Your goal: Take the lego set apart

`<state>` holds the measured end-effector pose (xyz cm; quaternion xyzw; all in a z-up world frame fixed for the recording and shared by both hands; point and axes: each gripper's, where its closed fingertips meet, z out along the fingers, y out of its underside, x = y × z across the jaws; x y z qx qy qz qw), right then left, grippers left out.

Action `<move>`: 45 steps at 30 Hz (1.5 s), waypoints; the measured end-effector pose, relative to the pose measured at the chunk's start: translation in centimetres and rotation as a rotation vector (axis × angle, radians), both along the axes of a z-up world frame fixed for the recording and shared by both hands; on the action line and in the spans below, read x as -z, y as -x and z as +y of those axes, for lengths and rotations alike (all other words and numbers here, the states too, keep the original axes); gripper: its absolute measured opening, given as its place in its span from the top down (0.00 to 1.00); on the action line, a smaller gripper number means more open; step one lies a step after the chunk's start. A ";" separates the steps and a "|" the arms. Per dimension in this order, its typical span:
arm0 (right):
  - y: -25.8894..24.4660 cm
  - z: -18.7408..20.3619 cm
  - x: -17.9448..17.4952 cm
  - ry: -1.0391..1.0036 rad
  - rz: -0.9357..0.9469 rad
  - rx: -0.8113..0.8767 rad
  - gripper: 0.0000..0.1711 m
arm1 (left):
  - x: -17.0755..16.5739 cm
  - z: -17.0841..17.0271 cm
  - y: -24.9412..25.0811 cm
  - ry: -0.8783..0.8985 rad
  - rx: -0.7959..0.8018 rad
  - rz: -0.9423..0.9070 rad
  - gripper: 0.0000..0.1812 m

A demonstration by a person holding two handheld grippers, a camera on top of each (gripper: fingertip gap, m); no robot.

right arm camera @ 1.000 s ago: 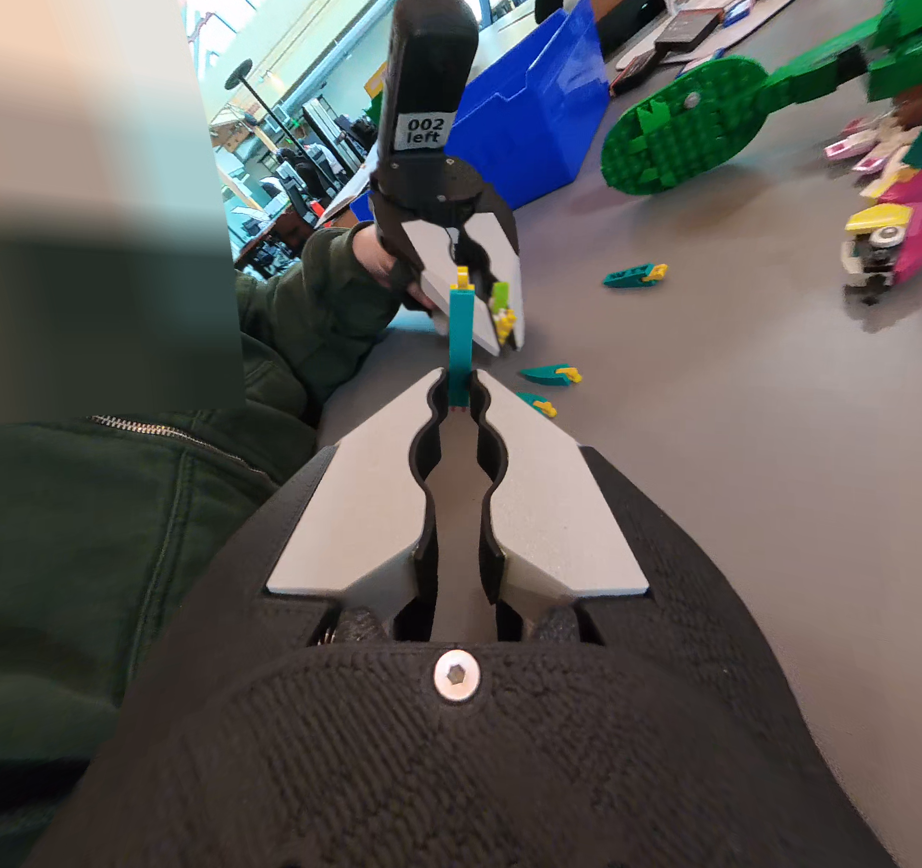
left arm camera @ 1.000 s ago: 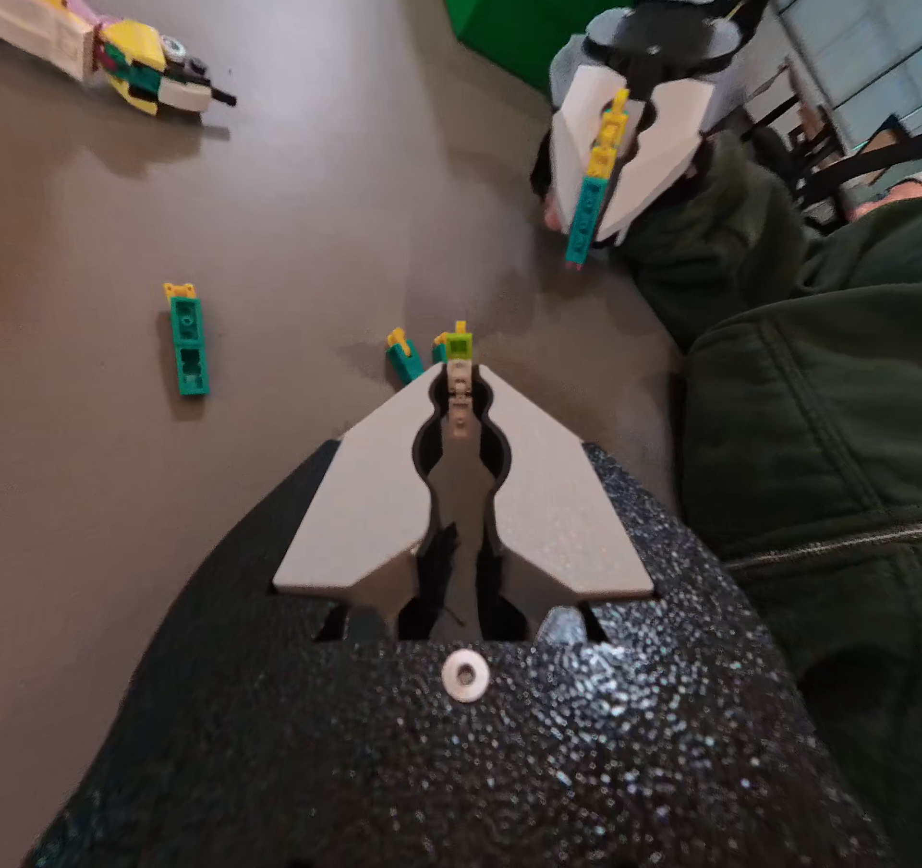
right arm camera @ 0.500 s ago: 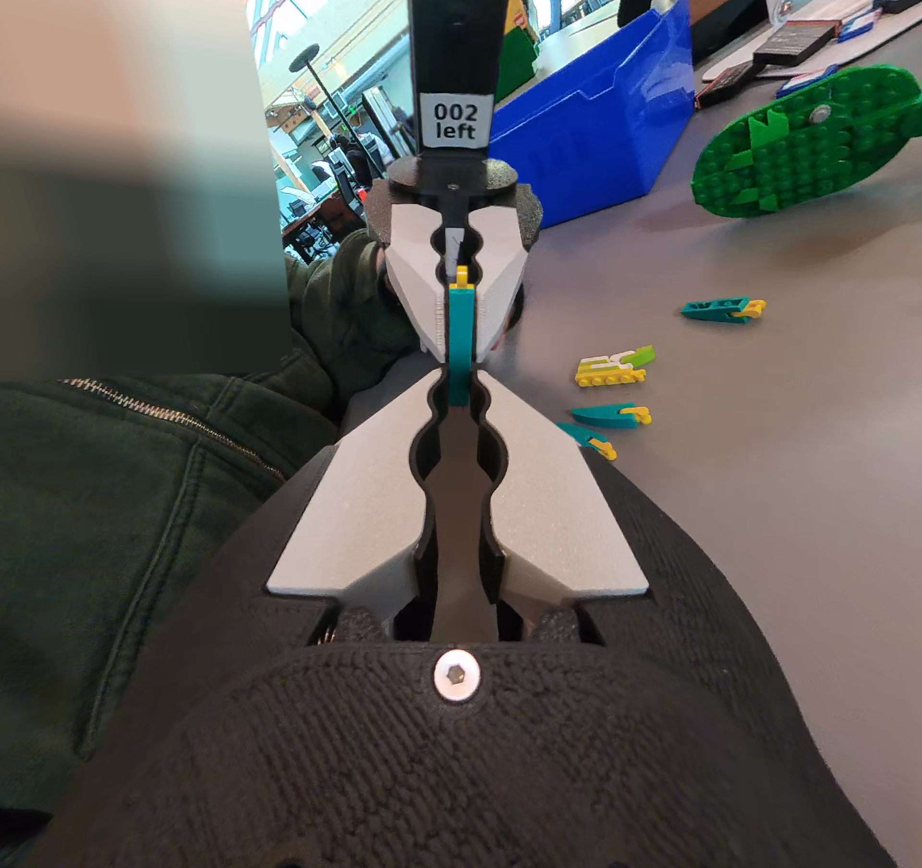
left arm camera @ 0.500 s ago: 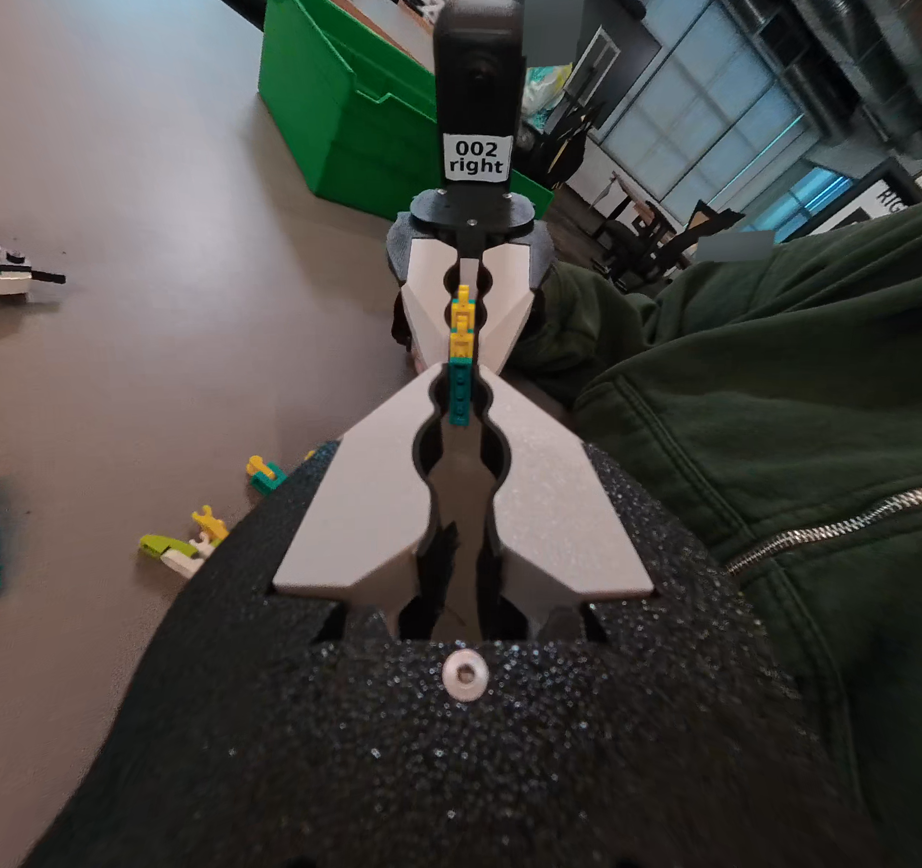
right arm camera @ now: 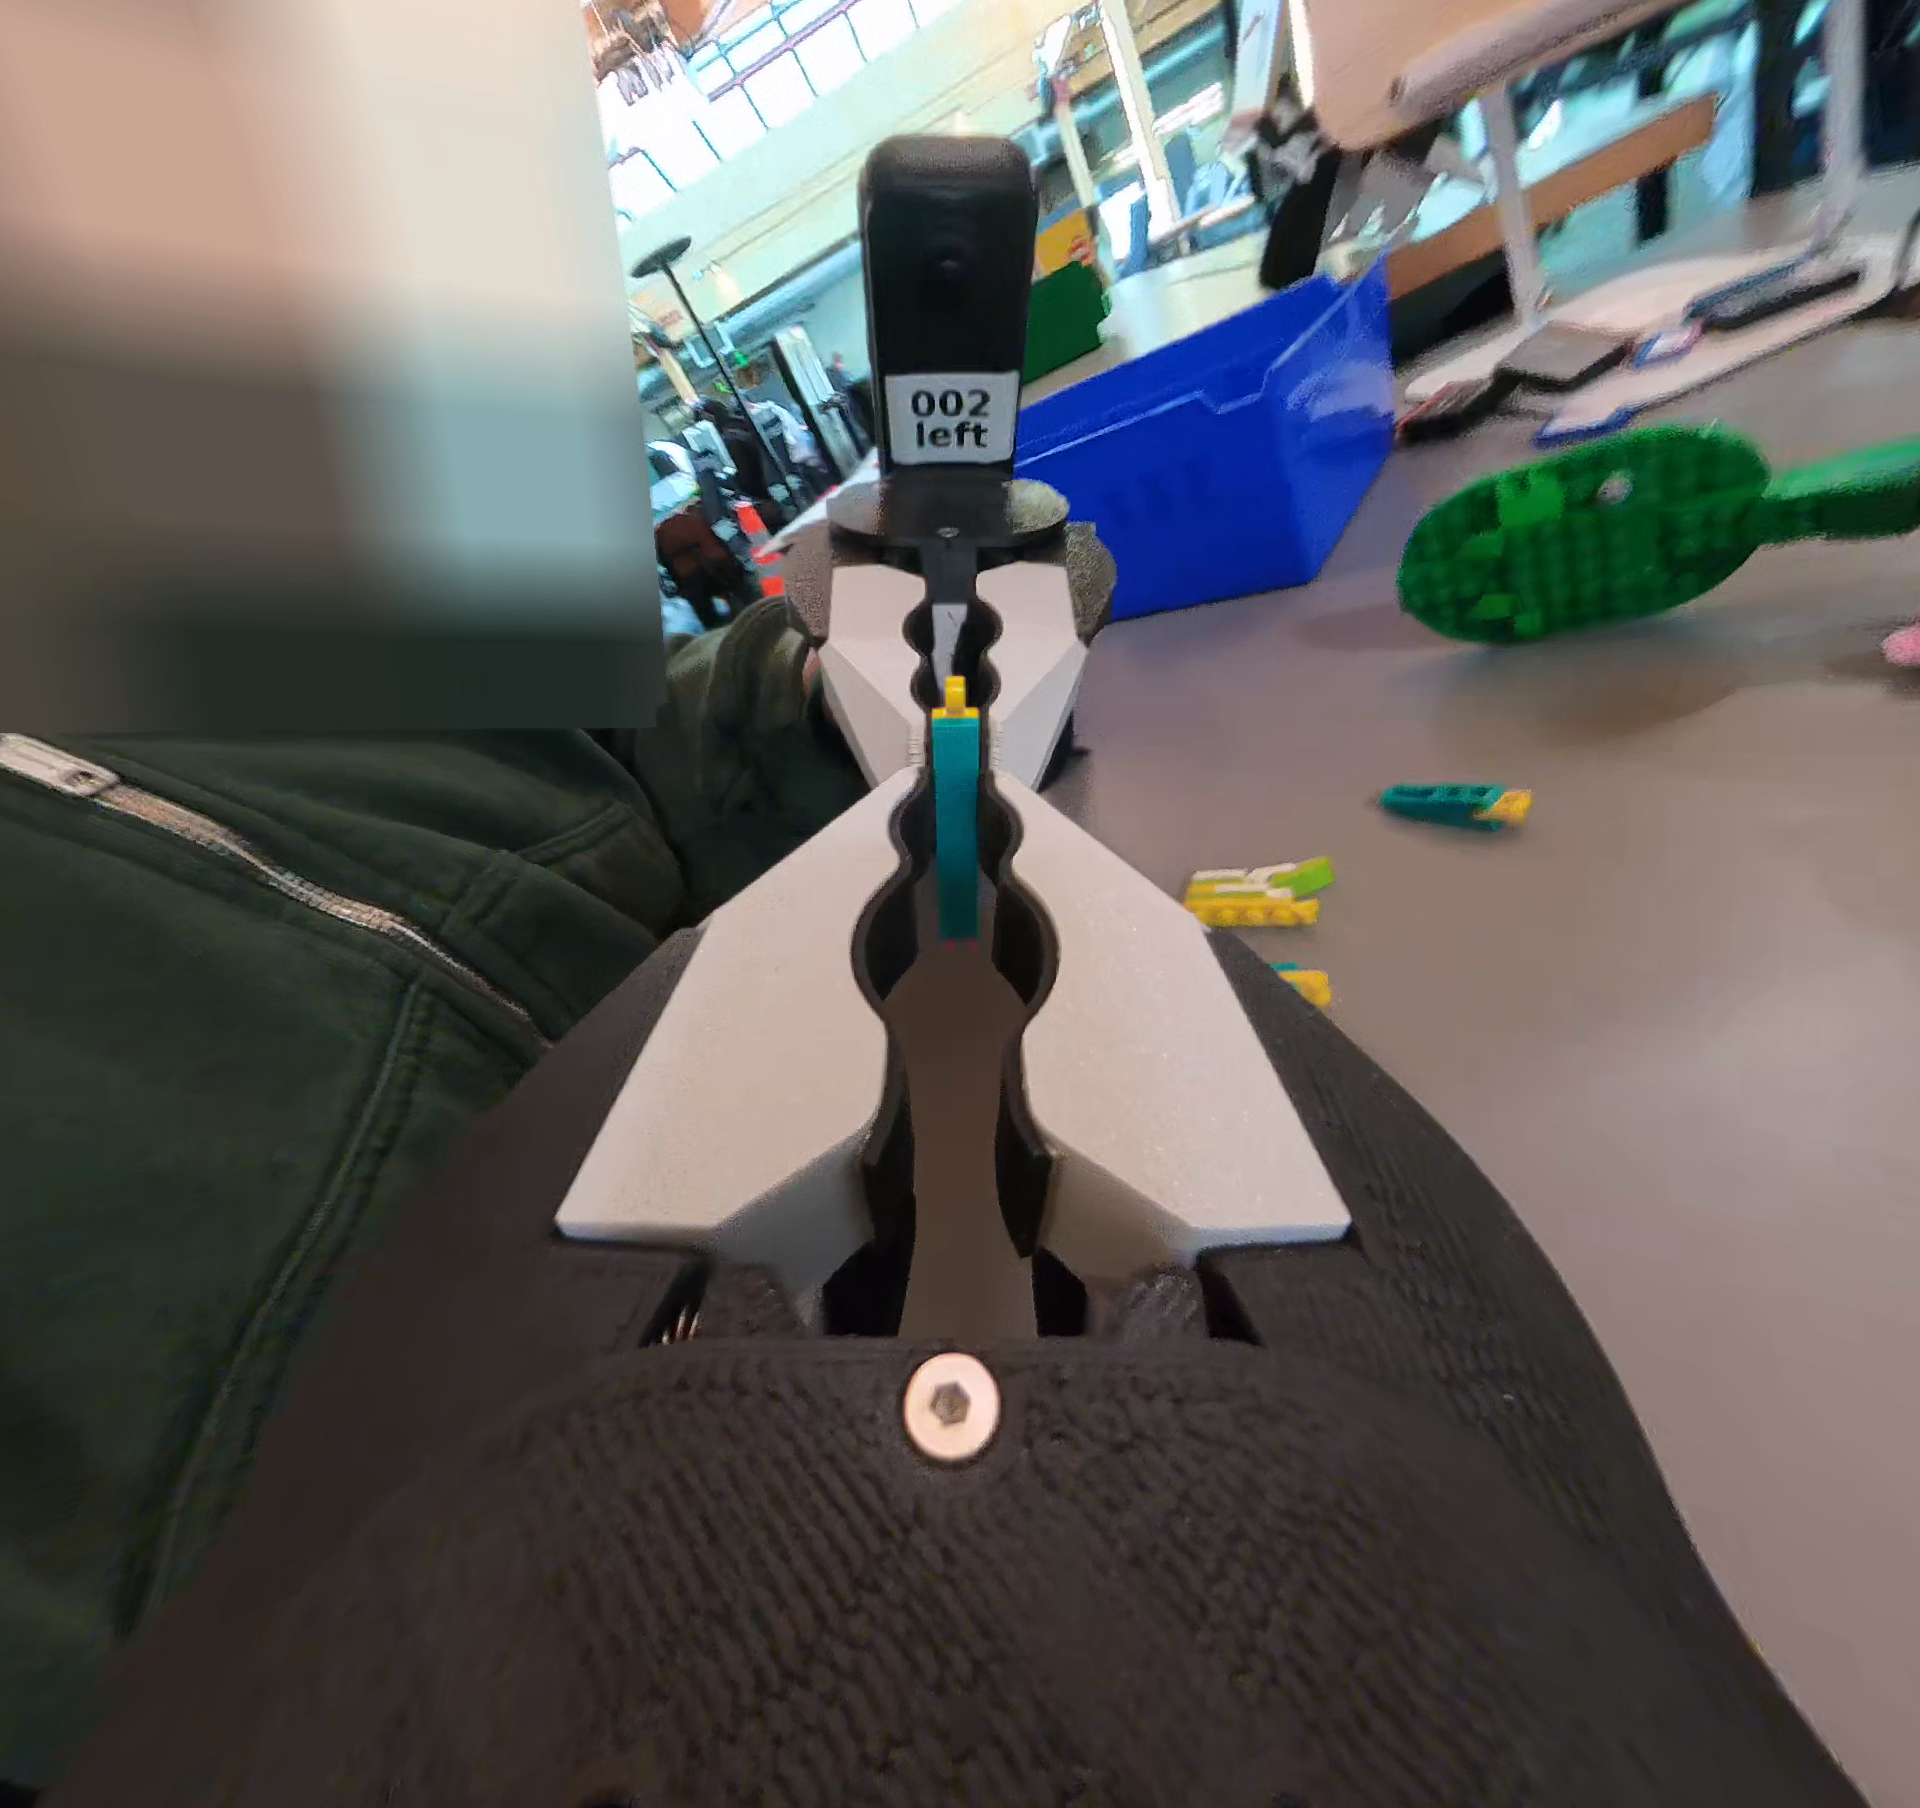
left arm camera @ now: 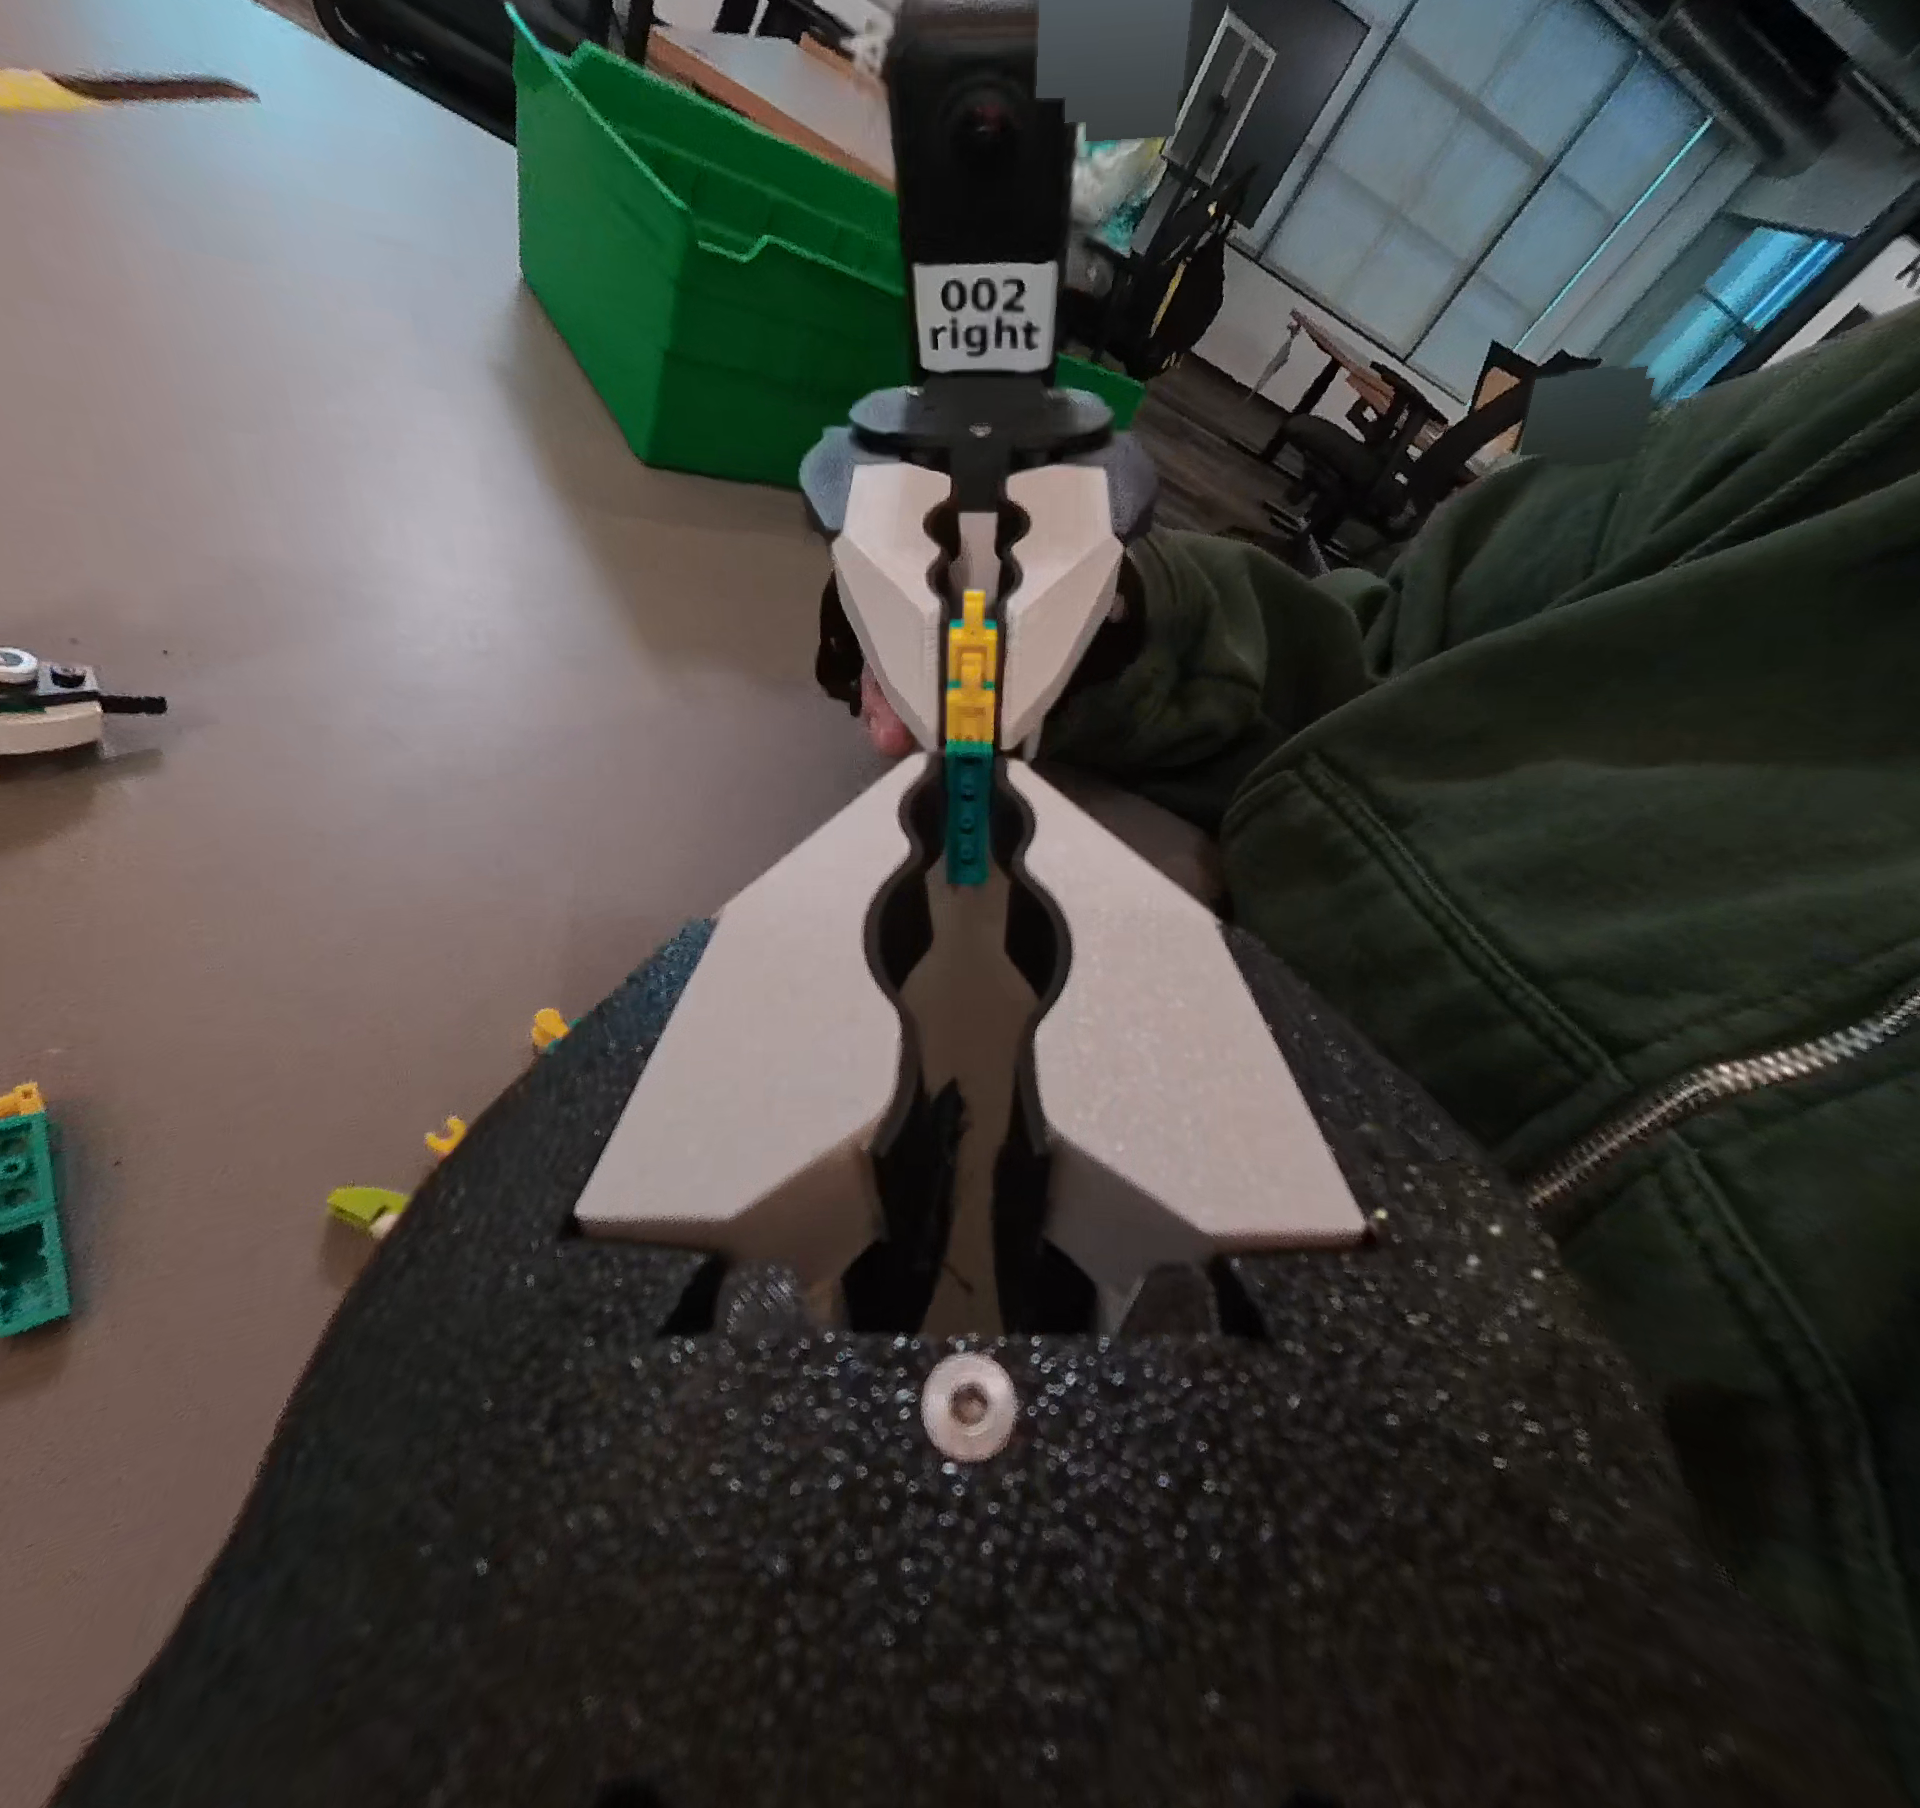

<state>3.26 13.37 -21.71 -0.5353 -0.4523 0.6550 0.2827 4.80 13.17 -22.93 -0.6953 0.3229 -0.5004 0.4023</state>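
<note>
Two grippers now meet nose to nose over one small lego piece, where a second ago each carried a piece of its own. Left wrist view first: the left gripper [left arm camera: 966, 792], at centre frame, has closed its fingers on the teal brick [left arm camera: 966, 818], having dropped the lime-and-white bit [left arm camera: 364, 1205] that now lies on the grey table [left arm camera: 312, 563] at lower left; beyond it, in the upper middle, the right gripper [left arm camera: 971, 709] pinches the yellow end [left arm camera: 971, 672] of the same strip. A loose teal-and-yellow piece [left arm camera: 26, 1208] sits at the left edge, a green bin [left arm camera: 686, 304] stands at upper left. Right wrist view next: the right gripper [right arm camera: 956, 823] at centre is clamped on the teal brick [right arm camera: 956, 828], yellow tip [right arm camera: 954, 696] pointing toward the left gripper [right arm camera: 951, 750] just behind, whose fingers are pressed in on the far end. Yellow-and-lime pieces [right arm camera: 1262, 891] and another teal piece [right arm camera: 1455, 805] lie right of centre; a green studded plate [right arm camera: 1579, 548] and a blue bin [right arm camera: 1216, 501] fill the upper right. With both ends gripped, the strip looks ready to be pulled or bent apart, teal from yellow; several pieces already lie separated, so the job appears partway done.
</note>
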 end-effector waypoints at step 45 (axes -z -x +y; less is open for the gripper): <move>0.0 0.5 2.6 0.144 -0.130 -0.025 0.97 | 3.0 -0.3 0.5 0.115 -0.010 0.113 0.95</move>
